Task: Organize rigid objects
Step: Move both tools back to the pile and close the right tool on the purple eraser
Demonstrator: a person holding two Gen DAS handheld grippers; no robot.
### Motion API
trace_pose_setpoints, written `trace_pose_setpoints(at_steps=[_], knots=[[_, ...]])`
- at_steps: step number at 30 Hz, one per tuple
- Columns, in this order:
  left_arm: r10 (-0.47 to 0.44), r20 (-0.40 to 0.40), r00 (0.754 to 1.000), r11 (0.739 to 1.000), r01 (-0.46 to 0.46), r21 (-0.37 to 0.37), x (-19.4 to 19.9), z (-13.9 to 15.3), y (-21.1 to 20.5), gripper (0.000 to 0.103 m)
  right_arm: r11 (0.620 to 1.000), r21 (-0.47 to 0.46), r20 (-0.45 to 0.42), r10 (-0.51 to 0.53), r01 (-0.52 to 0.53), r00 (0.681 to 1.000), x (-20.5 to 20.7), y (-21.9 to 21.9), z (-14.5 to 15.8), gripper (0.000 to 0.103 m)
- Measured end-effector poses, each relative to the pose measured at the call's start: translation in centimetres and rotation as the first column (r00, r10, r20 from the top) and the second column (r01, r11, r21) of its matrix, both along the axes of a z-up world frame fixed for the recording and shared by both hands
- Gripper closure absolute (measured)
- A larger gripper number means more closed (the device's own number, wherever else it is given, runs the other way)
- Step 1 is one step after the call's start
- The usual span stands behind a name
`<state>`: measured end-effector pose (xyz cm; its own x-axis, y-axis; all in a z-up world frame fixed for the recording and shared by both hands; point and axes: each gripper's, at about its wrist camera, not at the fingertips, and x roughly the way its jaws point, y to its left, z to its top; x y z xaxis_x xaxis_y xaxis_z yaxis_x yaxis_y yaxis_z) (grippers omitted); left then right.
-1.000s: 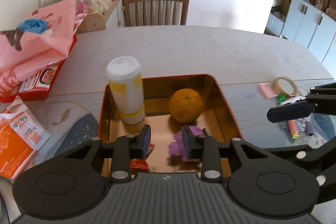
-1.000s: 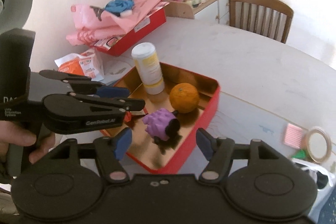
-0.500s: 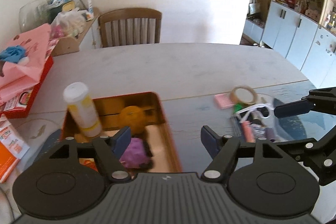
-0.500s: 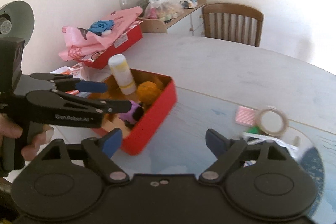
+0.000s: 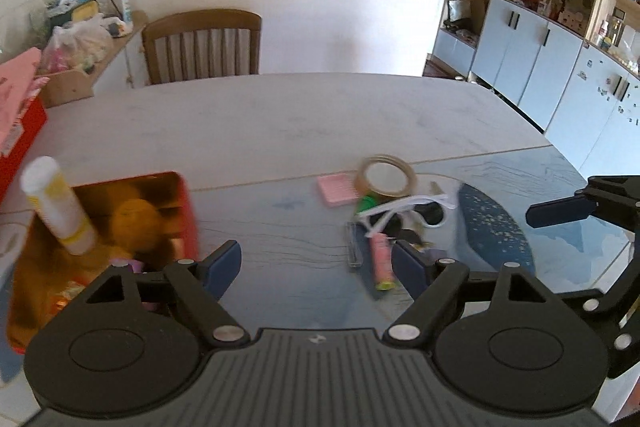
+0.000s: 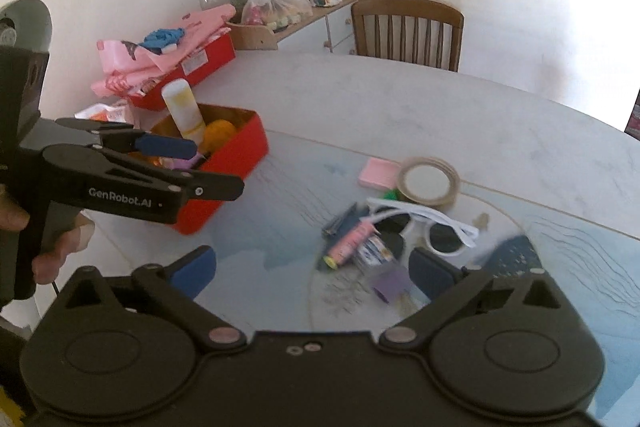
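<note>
A red tin box (image 6: 240, 157) with a gold inside (image 5: 24, 275) holds a white and yellow bottle (image 5: 60, 205), an orange (image 5: 134, 223) and a purple toy (image 6: 185, 163). A pile of small things lies to its right: a tape roll (image 5: 386, 175), a pink pad (image 5: 338, 189), white sunglasses (image 6: 430, 227) and a pink tube (image 5: 381, 261). My left gripper (image 5: 316, 267) is open and empty, between the box and the pile. My right gripper (image 6: 312, 269) is open and empty, just short of the pile.
A larger red box (image 6: 192, 65) piled with pink bags (image 6: 160, 51) stands at the table's left. An orange packet (image 6: 106, 115) lies near it. A wooden chair (image 5: 202, 45) stands at the far side. Cupboards (image 5: 560, 67) line the right wall.
My left gripper has opened, letting go of the purple toy in the box. Both grippers have swung right, away from the box and toward the pile.
</note>
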<state>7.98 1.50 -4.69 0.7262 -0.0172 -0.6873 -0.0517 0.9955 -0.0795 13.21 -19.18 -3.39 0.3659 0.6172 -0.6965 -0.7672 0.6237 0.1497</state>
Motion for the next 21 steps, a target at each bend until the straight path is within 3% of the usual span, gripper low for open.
trace_pose_setpoints(at_steps=[10, 21], knots=[[0.0, -0.048, 0.999, 1.0, -0.001, -0.012, 2.9, -2.7, -4.6, 0.021, 0.995, -0.072, 0.01, 0.069, -0.068, 0.998, 1.7, -2.7, -2.7, 0.0], [0.143, -0.137, 0.98, 0.989, -0.146, -0.011, 6.9, -6.1, -3.3, 0.021, 0.979, -0.129, 0.007, 0.159, -0.156, 0.987, 4.1, -2.1, -5.9, 0.004]])
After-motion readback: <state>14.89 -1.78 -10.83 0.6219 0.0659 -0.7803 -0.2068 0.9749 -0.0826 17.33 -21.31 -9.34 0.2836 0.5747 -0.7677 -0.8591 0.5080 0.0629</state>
